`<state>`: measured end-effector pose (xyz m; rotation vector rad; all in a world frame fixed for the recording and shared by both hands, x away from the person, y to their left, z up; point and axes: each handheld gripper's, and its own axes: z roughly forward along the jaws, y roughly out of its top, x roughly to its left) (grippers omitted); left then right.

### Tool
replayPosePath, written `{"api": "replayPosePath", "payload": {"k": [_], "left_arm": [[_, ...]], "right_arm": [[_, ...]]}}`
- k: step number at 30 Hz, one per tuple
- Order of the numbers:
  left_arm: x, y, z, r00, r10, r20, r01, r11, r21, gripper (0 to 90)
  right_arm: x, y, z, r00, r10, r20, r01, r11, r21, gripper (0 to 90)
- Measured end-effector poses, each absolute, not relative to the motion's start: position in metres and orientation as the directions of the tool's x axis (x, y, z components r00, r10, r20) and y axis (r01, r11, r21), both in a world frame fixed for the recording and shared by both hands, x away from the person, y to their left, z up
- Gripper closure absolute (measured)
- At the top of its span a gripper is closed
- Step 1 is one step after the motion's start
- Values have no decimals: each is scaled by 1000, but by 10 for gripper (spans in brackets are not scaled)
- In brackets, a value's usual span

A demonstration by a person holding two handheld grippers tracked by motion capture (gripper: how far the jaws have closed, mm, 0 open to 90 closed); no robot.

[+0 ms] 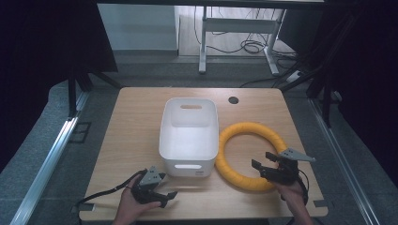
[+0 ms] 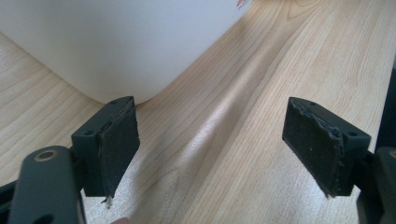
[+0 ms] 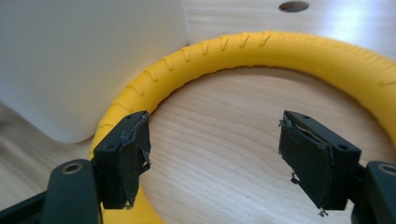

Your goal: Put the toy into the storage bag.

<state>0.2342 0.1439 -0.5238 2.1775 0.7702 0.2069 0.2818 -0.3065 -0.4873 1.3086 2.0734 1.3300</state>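
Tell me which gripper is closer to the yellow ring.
Right. The right gripper hovers at the yellow ring's near edge, jaws open. The left gripper is across the table, beside the white bin's near corner.

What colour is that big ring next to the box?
The ring is bright yellow, with small ridges along it; the right gripper view shows it best.

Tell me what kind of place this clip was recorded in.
Probably a lab or workshop set up for recording. A small wooden table stands on grey carpet between dark curtains and metal frame rails, and behind it loose cables trail under a white desk frame.
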Motion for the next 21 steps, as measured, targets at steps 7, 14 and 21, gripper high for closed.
{"api": "replayPosePath", "payload": {"k": [7, 14, 21], "left_arm": [[234, 144, -523, 801, 590, -103, 458, -492, 740, 189], [234, 143, -524, 801, 589, -104, 460, -495, 737, 189], [234, 145, -521, 797, 595, -106, 462, -486, 742, 188]], "right_arm": [[281, -307, -488, -517, 841, 158, 497, 145, 855, 266], [282, -308, -490, -529, 839, 127, 493, 181, 851, 284], [280, -309, -483, -566, 812, 141, 489, 192, 851, 308]]}}
